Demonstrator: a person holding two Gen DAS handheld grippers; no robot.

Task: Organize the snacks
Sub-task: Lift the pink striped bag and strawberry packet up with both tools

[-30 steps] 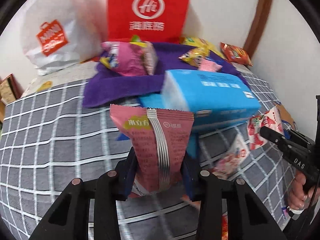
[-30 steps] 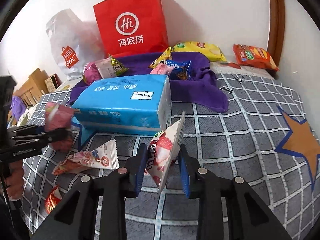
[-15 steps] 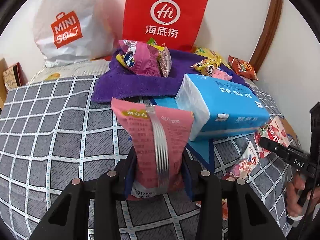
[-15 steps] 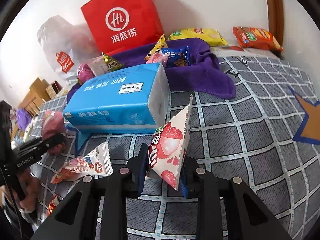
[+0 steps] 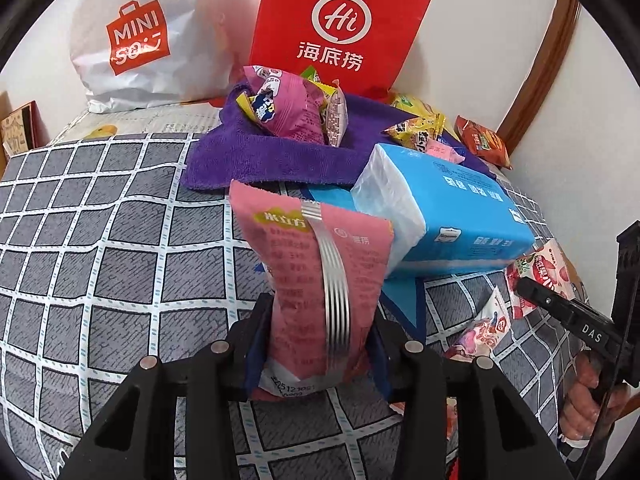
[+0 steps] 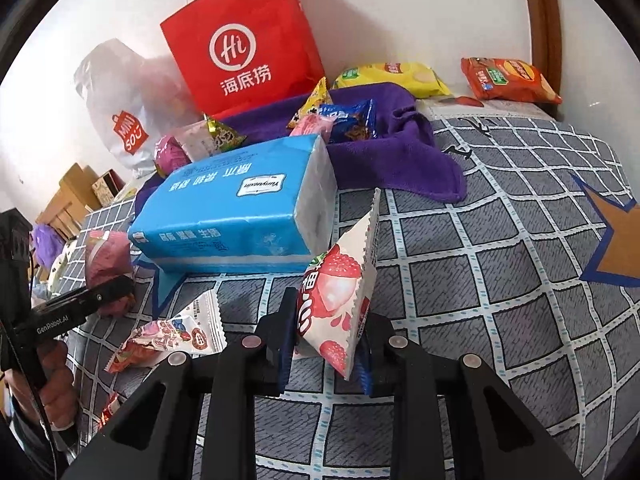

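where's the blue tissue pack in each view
Left wrist view: the blue tissue pack lies right of centre, on the checked bedspread.
Right wrist view: the blue tissue pack lies left of centre.
Shared landmark: the red paper bag against the wall, behind the purple towel.

Grey checked bedcover (image 5: 100, 260), purple towel (image 5: 272, 156), red bag (image 5: 340, 24).

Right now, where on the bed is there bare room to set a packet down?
Bare checked cover right of the blue tissue pack, below the purple towel; more left of the pack in the left view. Crowded: the towel and beside the triangular packet.
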